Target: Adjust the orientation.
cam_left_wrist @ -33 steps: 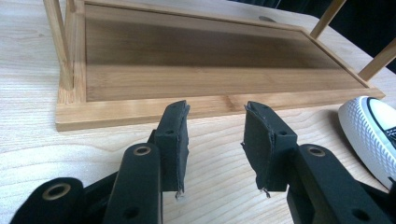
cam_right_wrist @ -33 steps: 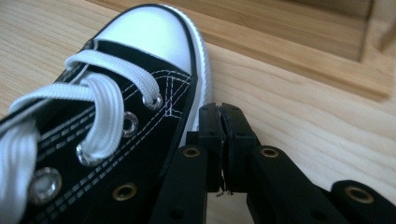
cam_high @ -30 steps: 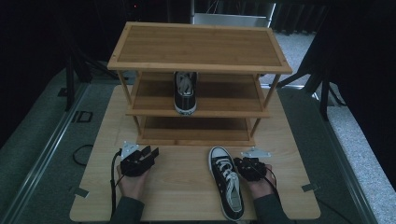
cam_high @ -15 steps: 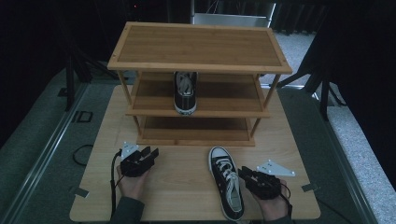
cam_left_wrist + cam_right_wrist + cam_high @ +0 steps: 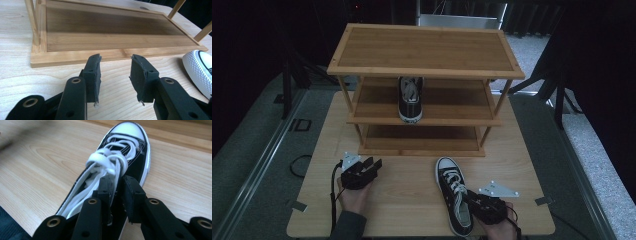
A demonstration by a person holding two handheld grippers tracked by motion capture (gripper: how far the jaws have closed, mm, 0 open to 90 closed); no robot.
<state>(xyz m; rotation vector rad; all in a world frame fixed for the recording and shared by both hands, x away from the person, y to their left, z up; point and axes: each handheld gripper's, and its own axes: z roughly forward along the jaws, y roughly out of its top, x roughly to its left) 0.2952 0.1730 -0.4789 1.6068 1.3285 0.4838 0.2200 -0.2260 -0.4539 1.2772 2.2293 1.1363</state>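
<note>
A black-and-white lace-up sneaker lies on the wooden table, toe toward the shelf rack. Its twin stands on the rack's middle shelf. My right gripper is at the table sneaker's right side near the heel. In the right gripper view its jaws have just been opening and straddle the side wall of the sneaker, one inside and one outside, without clearly pressing. My left gripper rests on the table at the left, open and empty, facing the rack's bottom shelf.
The rack stands at the back of the table; its top and bottom shelves hold nothing. The sneaker's white toe shows at the right edge of the left gripper view. Dark floor and stands surround the table.
My right gripper has drawn back toward the front edge, from beside the sneaker's middle to its heel end. The sneaker and the left gripper have stayed put.
</note>
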